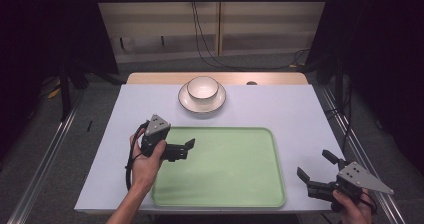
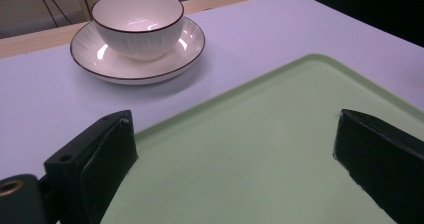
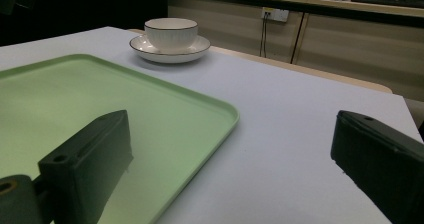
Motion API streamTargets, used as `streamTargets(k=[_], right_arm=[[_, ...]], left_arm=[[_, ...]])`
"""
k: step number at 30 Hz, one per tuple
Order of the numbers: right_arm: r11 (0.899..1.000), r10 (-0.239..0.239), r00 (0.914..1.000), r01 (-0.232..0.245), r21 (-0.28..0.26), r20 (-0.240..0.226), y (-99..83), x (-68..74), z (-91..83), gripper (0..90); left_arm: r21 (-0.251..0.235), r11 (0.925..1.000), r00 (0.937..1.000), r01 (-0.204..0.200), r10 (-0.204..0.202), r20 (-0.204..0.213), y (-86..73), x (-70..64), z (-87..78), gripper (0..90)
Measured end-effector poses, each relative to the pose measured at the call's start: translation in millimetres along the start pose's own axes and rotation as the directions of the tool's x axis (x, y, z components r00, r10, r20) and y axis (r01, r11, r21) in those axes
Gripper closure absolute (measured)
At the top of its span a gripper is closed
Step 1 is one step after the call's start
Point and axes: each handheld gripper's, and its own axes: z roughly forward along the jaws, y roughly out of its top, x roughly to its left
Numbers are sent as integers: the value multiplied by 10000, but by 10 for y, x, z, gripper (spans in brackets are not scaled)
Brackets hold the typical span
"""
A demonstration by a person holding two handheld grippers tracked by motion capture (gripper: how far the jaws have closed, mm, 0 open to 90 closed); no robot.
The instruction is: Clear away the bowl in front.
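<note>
A white bowl (image 1: 202,86) with a dark rim sits in a matching saucer (image 1: 190,103) at the far middle of the table. A light green tray (image 1: 230,174) lies near the front edge with nothing on it. My left gripper (image 1: 188,149) hovers over the tray's left rim, open, its jaws pointing right. In the left gripper view its jaws stand wide apart over the tray (image 2: 260,164), with the bowl (image 2: 137,24) and saucer (image 2: 100,59) beyond. My right gripper (image 1: 315,165) is open near the front right corner, right of the tray (image 3: 100,99), facing the bowl (image 3: 171,31).
The pale lilac table top (image 1: 285,109) has bare room around the tray and on the right. A wooden edge (image 1: 150,78) shows behind it. Cables (image 1: 200,39) hang at the back wall. Metal rails (image 1: 45,154) run along both sides on the floor.
</note>
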Motion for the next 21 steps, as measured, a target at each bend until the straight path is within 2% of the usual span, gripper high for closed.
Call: streamTargets(k=[5,12,14,19,21], right_arm=[[10000,-95,9999,95,-12,-43,3,13,9,27],[10000,-69,9999,69,-5,-154,-2,7,7,27],[10000,14,9998,-13,21,-191,-2,4,11,27],[10000,-19,9998,21,75,-211,-2,13,7,27],[10000,4,9998,-2,64,-211,-3,14,12,27]], left_arm=[[-1,9996,9991,288,-288,-314,53,91,100,39],[13,9997,9986,263,-262,-464,141,209,200,38],[160,9994,9978,292,-282,-595,171,239,239,36],[103,9990,9968,430,-423,-672,229,297,321,25],[286,9989,9971,380,-360,-671,248,309,364,22]])
